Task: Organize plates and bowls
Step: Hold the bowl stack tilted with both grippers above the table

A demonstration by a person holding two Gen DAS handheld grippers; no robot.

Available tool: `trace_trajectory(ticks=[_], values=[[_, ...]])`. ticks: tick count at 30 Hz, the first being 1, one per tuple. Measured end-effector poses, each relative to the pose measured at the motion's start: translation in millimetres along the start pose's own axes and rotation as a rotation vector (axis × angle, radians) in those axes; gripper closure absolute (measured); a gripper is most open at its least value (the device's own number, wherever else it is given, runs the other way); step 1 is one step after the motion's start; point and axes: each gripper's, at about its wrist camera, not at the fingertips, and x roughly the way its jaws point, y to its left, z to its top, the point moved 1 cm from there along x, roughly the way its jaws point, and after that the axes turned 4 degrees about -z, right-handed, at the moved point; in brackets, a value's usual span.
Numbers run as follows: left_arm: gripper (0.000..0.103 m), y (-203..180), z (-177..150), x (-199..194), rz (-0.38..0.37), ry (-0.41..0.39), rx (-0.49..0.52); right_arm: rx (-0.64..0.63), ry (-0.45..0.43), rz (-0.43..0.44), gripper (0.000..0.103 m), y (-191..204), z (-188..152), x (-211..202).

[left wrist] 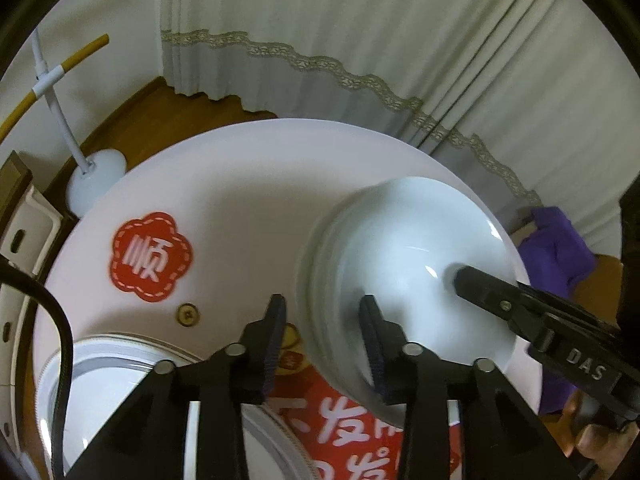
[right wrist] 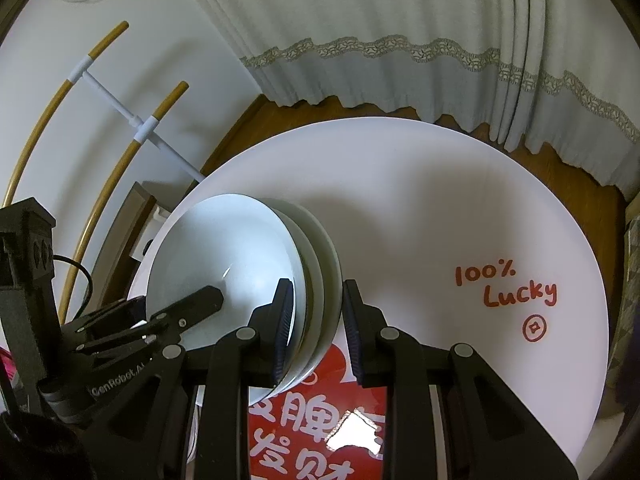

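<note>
A stack of white bowls (left wrist: pixel 404 264) is held tilted on its side above the round white table (left wrist: pixel 240 184). My left gripper (left wrist: pixel 323 344) grips the near rim of the stack, one finger inside and one outside. My right gripper (right wrist: pixel 316 320) is shut on the opposite rim of the same stack (right wrist: pixel 224 256), with the rims between its fingers. The right gripper's finger (left wrist: pixel 488 292) reaches into the top bowl in the left wrist view. The left gripper's finger (right wrist: pixel 192 304) shows inside the bowl in the right wrist view. A white plate (left wrist: pixel 100 392) lies at the table's near left.
Red stickers with characters (left wrist: pixel 150 258) and "100% Lucky" writing (right wrist: pixel 504 288) mark the table. A red mat (right wrist: pixel 312 440) lies at the near edge. A lamp base (left wrist: pixel 94 180), a rack with bamboo rods (right wrist: pixel 120 152), curtains (right wrist: pixel 400 40) and a purple cloth (left wrist: pixel 556 248) surround the table.
</note>
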Motion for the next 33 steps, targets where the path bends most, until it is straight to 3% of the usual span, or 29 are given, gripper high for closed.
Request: trace_trajectory(ticks=[7, 20, 33], values=[[0.076, 8.6, 3.3, 4.4, -0.046, -0.003, -0.064, -0.002, -0.001, -0.012, 0.078, 1.9, -0.4, 2.2], [0.081, 5.3, 3.6, 4.0, -0.026, -0.005, -0.070, -0.063, 0.026, -0.081, 0.077, 9.8, -0.6, 3.8], [0.082, 2.1, -5.1, -8.6, -0.006, -0.023, -0.048, -0.045, 0.017, -0.056, 0.078, 7.0, -7.2, -1.0]])
